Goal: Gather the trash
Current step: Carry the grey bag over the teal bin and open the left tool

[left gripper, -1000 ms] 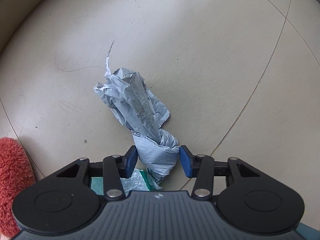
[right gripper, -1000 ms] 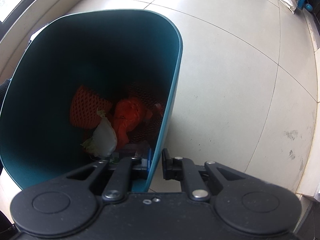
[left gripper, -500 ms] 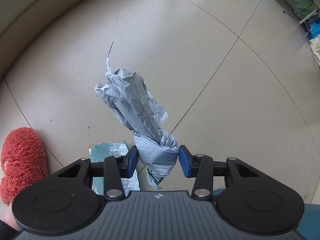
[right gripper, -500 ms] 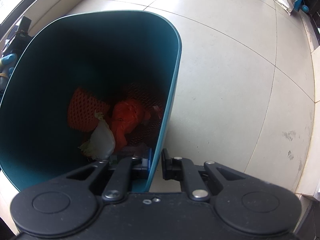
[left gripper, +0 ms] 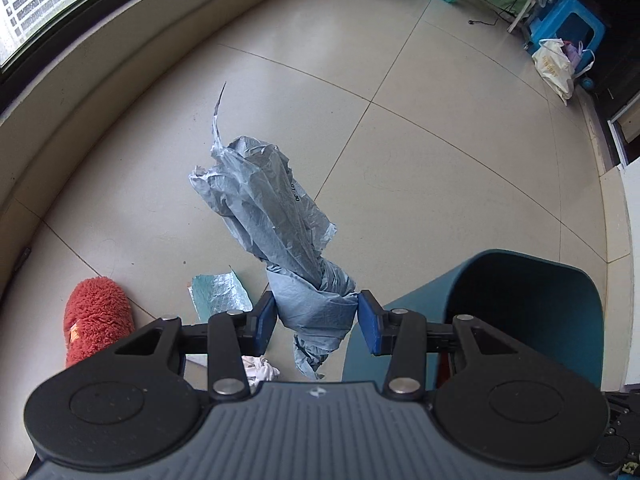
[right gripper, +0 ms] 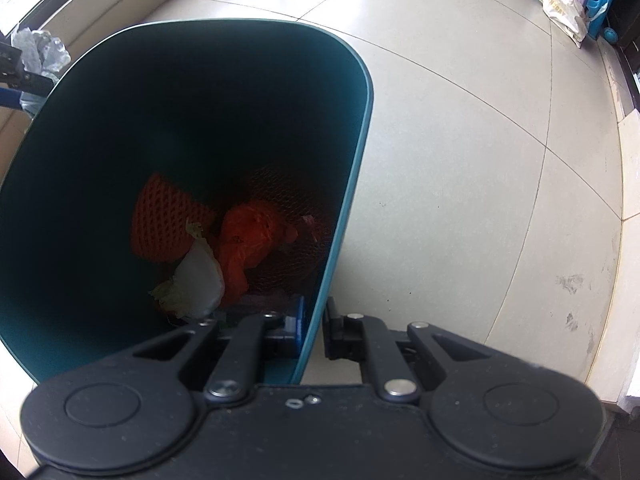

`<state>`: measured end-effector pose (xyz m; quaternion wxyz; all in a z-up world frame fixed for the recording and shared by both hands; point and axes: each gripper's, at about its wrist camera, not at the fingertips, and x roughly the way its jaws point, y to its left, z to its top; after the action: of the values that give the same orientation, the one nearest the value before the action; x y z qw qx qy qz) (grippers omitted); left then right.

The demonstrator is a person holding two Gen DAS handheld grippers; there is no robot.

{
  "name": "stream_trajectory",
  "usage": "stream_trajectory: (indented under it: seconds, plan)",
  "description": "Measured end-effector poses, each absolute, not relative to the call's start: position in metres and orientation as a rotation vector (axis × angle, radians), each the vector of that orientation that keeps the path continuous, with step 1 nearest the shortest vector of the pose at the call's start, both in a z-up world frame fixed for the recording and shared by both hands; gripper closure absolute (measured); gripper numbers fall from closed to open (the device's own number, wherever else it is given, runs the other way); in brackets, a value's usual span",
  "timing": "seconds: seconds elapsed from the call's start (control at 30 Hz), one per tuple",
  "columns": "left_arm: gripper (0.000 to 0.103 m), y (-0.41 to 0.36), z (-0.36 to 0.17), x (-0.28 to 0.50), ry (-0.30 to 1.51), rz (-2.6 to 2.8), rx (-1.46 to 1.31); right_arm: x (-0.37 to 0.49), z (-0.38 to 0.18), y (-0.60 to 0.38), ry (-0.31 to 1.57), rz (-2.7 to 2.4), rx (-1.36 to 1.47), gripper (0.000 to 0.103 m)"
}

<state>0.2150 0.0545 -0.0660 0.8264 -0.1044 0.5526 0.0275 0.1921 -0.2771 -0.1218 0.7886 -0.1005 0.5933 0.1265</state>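
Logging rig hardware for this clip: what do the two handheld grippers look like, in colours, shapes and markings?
The left gripper has a grey ribbed body with a small white logo, black linkage arms with silver pivot screws, two round black discs, and blue pads on its fingers. The right gripper has the same black linkages, screws and discs, but a smooth black speckled body. No cables, hands or sleeves show.

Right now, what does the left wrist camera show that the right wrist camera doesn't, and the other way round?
Only the left wrist view shows the left gripper shut on the twisted grey plastic bag, plus a foil wrapper and a red fuzzy slipper on the floor. Only the right wrist view shows the right gripper clamped on the bin's rim, and the trash inside: orange foam netting, an orange bag. Both show the teal bin.
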Motion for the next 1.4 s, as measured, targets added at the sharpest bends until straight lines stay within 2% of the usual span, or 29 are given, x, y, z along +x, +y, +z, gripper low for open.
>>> stream_trajectory:
  seconds: [0.1, 0.37, 0.53, 0.73, 0.93, 1.07, 1.17, 1.23, 1.4]
  plan:
    - [0.060, 0.036, -0.035, 0.201, 1.145, 0.001, -0.187, 0.189, -0.122, -0.274, 1.270, 0.279, -0.237, 0.094]
    - [0.060, -0.034, -0.022, 0.168, 1.146, -0.194, -0.103, 0.186, -0.121, -0.272, 1.269, 0.284, -0.248, 0.094]
    - [0.060, -0.088, -0.039, 0.161, 1.197, -0.276, -0.025, 0.189, -0.123, -0.272, 1.276, 0.257, -0.260, 0.096]
    - [0.060, -0.135, -0.087, 0.169, 1.312, -0.319, 0.033, 0.191, -0.124, -0.278, 1.287, 0.263, -0.223, 0.096]
    - [0.060, -0.148, -0.132, 0.175, 1.406, -0.294, 0.073, 0.196, -0.127, -0.281, 1.287, 0.285, -0.215, 0.094]
    - [0.059, -0.146, -0.142, 0.177, 1.415, -0.290, 0.075, 0.198, -0.132, -0.283, 1.286, 0.292, -0.211, 0.094]
    - [0.052, -0.145, -0.142, 0.176, 1.417, -0.281, 0.082, 0.201, -0.133, -0.283, 1.289, 0.294, -0.202, 0.093]
    - [0.040, -0.139, -0.141, 0.176, 1.411, -0.292, 0.050, 0.198, -0.133, -0.287, 1.290, 0.295, -0.197, 0.093]
    - [0.039, -0.133, -0.130, 0.163, 1.387, -0.333, 0.002, 0.201, -0.136, -0.285, 1.291, 0.296, -0.198, 0.093]
